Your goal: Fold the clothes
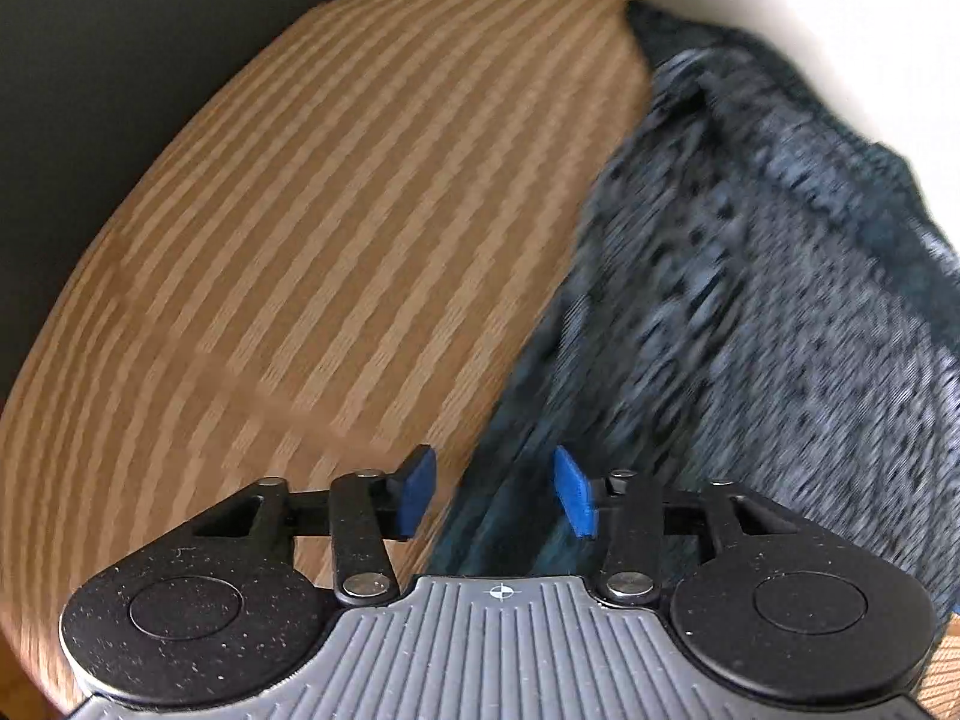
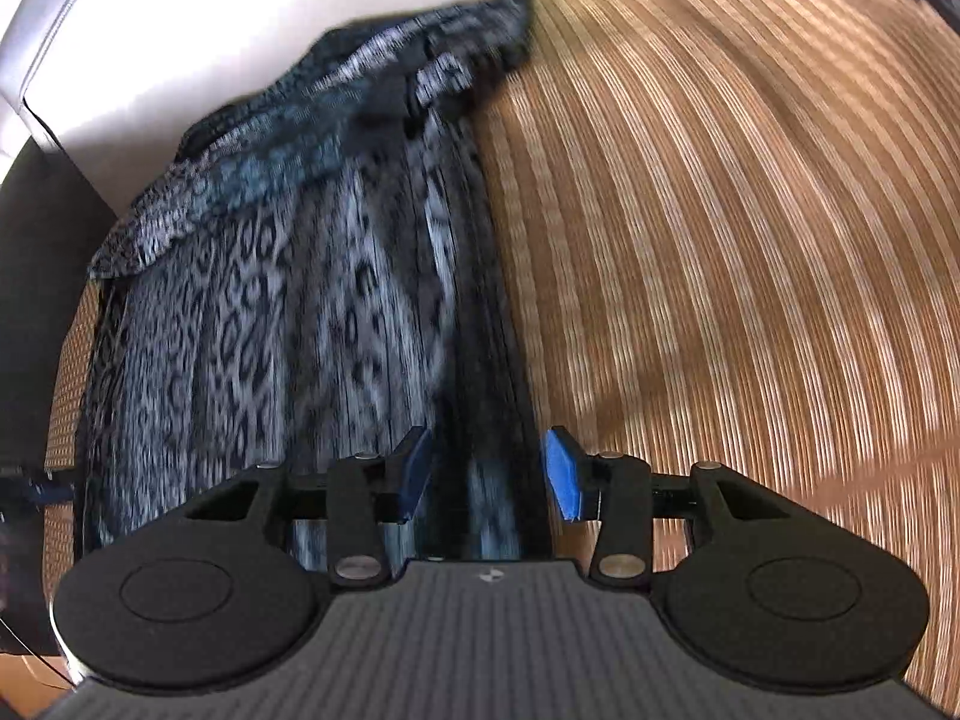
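Now we hover both tools, left tool (image 1: 493,492) and right tool (image 2: 487,473), partly open and empty over the leopard-print garment (image 2: 270,312) lying on the striped mat (image 2: 720,240), judging the next fold needs a fresh edge grip

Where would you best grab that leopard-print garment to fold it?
Probably along the leopard-print garment's long straight edge beside the striped mat, coming from above. That edge lies flat and clear, right under the open right gripper.
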Tool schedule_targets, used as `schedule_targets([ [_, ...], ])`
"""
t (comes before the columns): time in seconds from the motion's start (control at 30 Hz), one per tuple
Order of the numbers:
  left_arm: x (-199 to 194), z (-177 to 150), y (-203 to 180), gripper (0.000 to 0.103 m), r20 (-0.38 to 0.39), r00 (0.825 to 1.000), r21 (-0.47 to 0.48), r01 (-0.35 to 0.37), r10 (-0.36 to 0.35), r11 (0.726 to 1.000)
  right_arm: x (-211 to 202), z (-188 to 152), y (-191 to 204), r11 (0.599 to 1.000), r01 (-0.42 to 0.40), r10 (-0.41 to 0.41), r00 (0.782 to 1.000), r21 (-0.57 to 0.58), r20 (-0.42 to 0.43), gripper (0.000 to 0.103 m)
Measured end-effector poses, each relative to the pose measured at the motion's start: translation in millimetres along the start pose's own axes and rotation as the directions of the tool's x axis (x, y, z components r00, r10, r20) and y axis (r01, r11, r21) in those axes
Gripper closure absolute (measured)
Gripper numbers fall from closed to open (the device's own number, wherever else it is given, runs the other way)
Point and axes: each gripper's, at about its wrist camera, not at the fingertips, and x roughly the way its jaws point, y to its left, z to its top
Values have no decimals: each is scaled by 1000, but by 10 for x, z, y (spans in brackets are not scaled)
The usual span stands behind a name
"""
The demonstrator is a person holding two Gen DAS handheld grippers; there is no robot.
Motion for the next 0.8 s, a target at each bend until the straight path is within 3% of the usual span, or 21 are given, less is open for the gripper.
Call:
schedule_targets([
  [0.13, 9, -175, 43, 41, 17, 1000, 42, 2, -2, 999, 17, -159, 58, 1000, -3, 3, 1000, -25, 3, 54],
  [0.17, 16, -188, 34, 61, 28, 1000, 61, -3, 1, 998, 21, -169, 83, 999, -2, 2, 1000, -37, 10, 79],
  [0.2, 16, -197, 39, 99, 35, 999, 75, -14, 11, 997, 44, -147, 87, 999, -17, 17, 1000, -32, -5, 101],
  [0.23, 10, -204, 63, 103, 41, 999, 81, -21, 17, 996, 64, -126, 90, 999, -31, 31, 999, -25, -19, 99],
  [0.37, -78, -296, 236, 103, 65, 998, 16, -5, 4, 1000, -159, -216, -79, 996, 10, -14, 998, 83, 54, 98],
  [0.4, -109, -322, 282, 81, 69, 998, -2, 5, -5, 1000, -182, -272, -107, 996, 27, -32, 998, 90, 49, 98],
  [0.43, -149, -347, 312, 73, 70, 997, -15, 17, -16, 1000, -205, -329, -134, 994, 45, -49, 998, 95, 44, 92],
  [0.47, -208, -376, 316, 64, 71, 997, -18, 25, -24, 1000, -226, -377, -130, 995, 52, -55, 998, 83, 37, 80],
  [0.53, -353, -505, 358, 53, 81, 996, -24, 39, -37, 999, -362, -486, -77, 998, 26, -29, 998, 62, 54, 58],
  [0.57, -428, -584, 388, 46, 84, 995, -29, 49, -46, 998, -452, -556, -39, 999, 10, -14, 997, 50, 74, 52],
  [0.6, -488, -669, 417, 46, 81, 995, -36, 60, -57, 998, -539, -626, -3, 999, -5, 2, 996, 39, 91, 50],
  [0.8, -552, -1133, 479, 45, -6, 993, -53, 114, -115, 992, -636, -1202, 27, 997, 17, -12, 998, 73, -61, 50],
])
